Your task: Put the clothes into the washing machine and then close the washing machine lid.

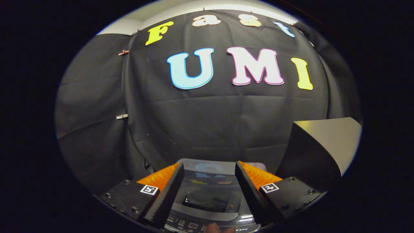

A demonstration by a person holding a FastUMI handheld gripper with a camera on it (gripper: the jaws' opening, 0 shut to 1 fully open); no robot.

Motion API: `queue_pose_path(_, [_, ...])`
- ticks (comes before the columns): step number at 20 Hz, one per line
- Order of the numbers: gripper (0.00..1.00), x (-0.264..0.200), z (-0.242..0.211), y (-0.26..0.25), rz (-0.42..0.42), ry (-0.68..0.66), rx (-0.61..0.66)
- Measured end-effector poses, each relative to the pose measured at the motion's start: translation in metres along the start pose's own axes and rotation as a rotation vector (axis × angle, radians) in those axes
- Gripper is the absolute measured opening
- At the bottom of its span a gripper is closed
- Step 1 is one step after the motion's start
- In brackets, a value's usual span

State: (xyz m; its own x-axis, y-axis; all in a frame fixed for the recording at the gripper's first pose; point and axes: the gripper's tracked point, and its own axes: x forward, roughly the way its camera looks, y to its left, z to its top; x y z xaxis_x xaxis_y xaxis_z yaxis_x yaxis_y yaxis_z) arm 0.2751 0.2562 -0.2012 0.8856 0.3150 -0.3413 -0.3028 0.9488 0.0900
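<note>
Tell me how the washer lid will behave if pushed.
The lid mirrors the booth, so it is probably slick. It looks a rigid panel, likely moving as one piece. The gripper hangs open above it.

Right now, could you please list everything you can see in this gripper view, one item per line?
Washing machine: one, grey with a dark glossy lid, below and between the fingers.
Control panel: one, dark with small buttons, on the machine's near edge.
Booth wall: one, black cloth, beyond the machine.
Box-like object: one, dark side, pale top, right of the machine.
Gripper: one, fingers open, nothing between them, above the machine.
Fingertip of a person: at the panel's near edge.
</note>
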Motion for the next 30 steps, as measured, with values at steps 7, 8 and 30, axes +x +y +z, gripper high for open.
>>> queue_pose_path(7, [0.98, -0.064, 0.028, 0.003, -0.027, -0.161, -0.008])
queue_pose_path(8, [0.98, -0.074, 0.030, 0.004, -0.032, -0.175, -0.016])
queue_pose_path(30, [0.98, -0.275, 0.050, 0.013, -0.064, -0.269, -0.083])
